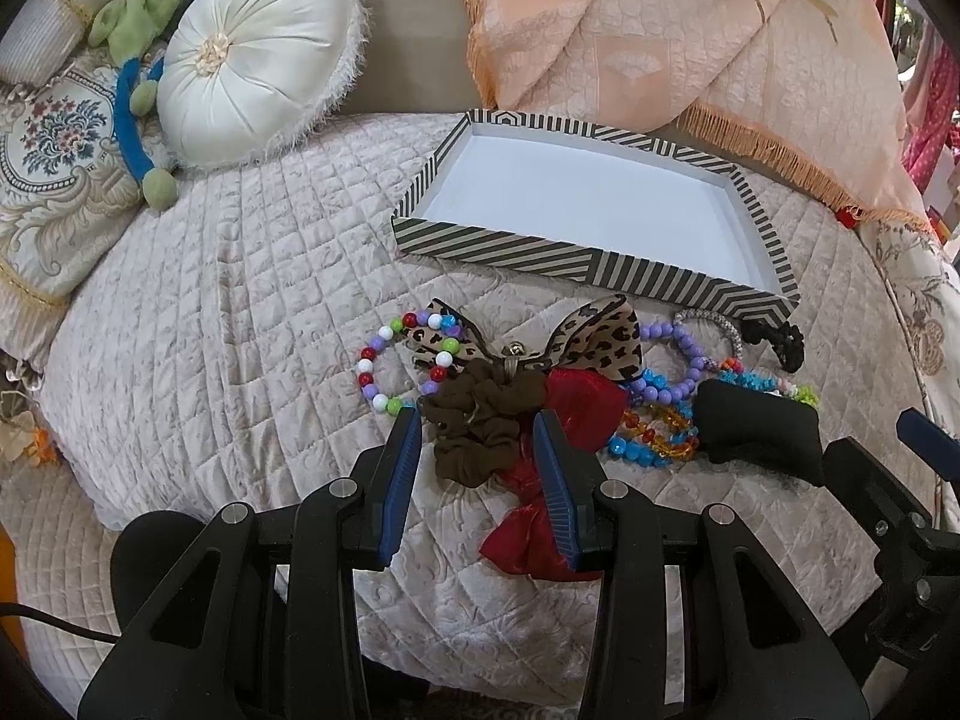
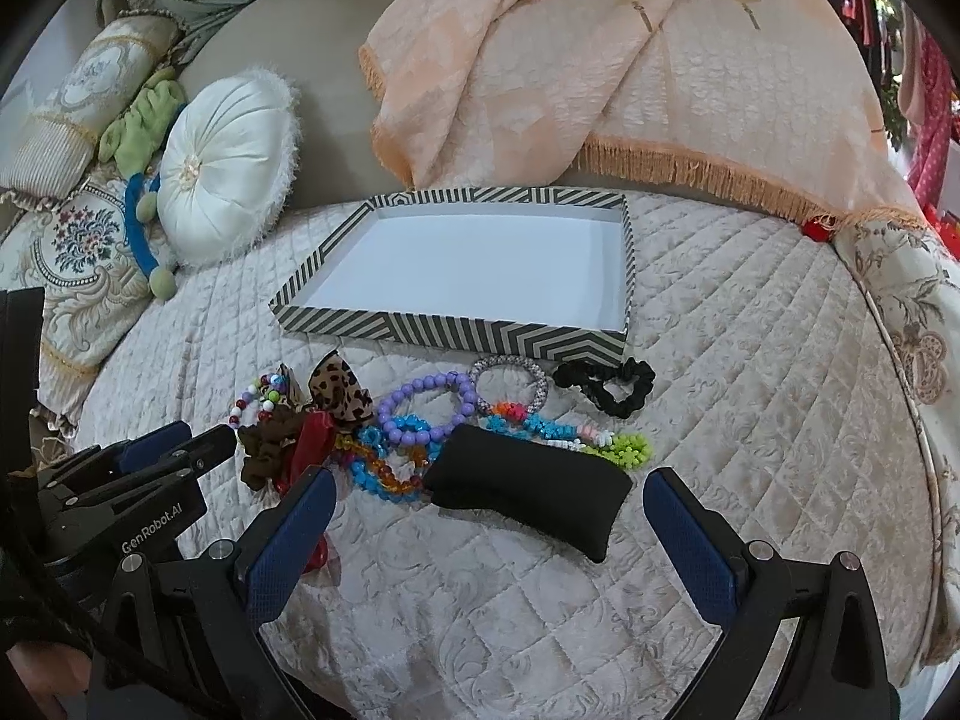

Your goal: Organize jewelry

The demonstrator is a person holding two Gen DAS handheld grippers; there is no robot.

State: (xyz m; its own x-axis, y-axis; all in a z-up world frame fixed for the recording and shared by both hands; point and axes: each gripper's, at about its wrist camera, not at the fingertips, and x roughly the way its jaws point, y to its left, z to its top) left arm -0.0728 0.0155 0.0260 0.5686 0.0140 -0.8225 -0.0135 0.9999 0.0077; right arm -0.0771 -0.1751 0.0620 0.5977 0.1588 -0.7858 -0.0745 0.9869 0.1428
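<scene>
A striped tray [image 1: 498, 249] [image 2: 456, 336] with a white inside lies empty on the quilted bed. In front of it is a heap of jewelry: a brown scrunchie [image 1: 480, 426] [image 2: 267, 444], a red bow [image 1: 576, 405], a leopard bow [image 1: 600, 336] [image 2: 342, 396], a multicolour bead bracelet [image 1: 384, 366], purple beads [image 2: 420, 405], a black scrunchie [image 2: 606, 384] and a black cushion [image 1: 759, 429] [image 2: 528, 489]. My left gripper [image 1: 477, 429] is open, its fingers on either side of the brown scrunchie. My right gripper [image 2: 489, 495] is open wide, just in front of the black cushion.
A round white pillow [image 1: 252, 54] [image 2: 225, 171], a green and blue soft toy [image 1: 141, 90] and embroidered cushions lie at the back left. A peach fringed throw [image 1: 690, 48] [image 2: 600, 60] is draped behind the tray. The bed drops off at the right.
</scene>
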